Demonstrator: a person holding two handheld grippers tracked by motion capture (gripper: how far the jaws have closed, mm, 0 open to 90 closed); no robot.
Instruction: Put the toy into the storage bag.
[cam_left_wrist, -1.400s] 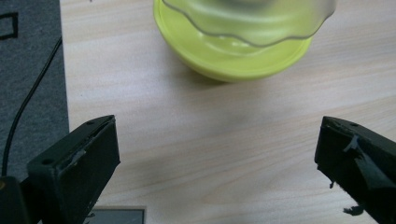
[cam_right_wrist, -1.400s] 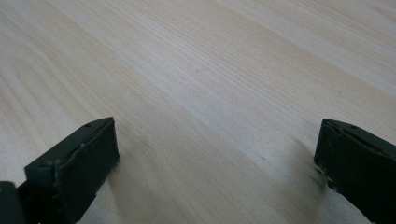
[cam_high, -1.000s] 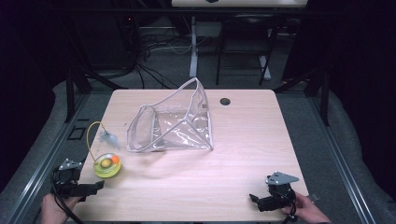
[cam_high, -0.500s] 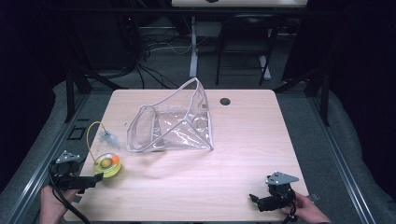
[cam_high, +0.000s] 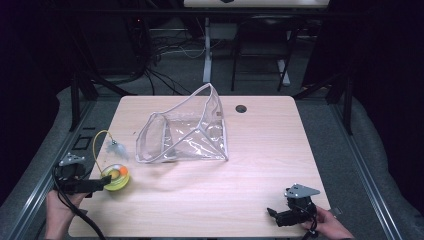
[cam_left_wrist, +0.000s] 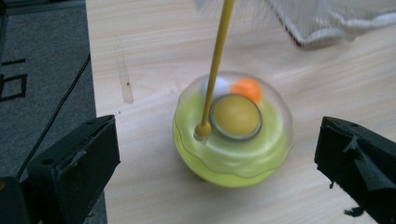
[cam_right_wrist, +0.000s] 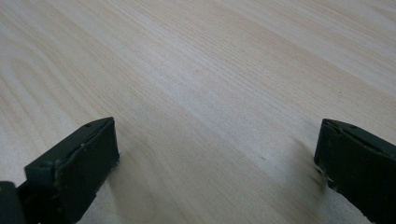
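Note:
A yellow-green dome toy (cam_high: 116, 176) with an orange and a white ball under its clear top sits near the table's left edge. A thin yellow wire (cam_high: 97, 145) arcs up from it to a pale feathery tip (cam_high: 116, 149). My left gripper (cam_high: 102, 184) is open just left of the toy, jaws pointing at it. In the left gripper view the toy (cam_left_wrist: 233, 135) lies between and just ahead of the wide-apart jaws of the gripper (cam_left_wrist: 217, 140), untouched, and the wire (cam_left_wrist: 219, 60) rises from it. My right gripper (cam_high: 272, 215) is open at the front right, over bare wood (cam_right_wrist: 217, 140).
A clear plastic pouch (cam_high: 185, 132) with a white rim lies open in the middle of the table, its edge also in the left gripper view (cam_left_wrist: 336, 18). A dark round hole (cam_high: 241, 108) sits at the back. Grey floor and a black frame border the table (cam_high: 260, 165).
My left gripper has moved forward along the table's left edge and now sits level with the toy, jaws at its side. The right gripper has stayed put.

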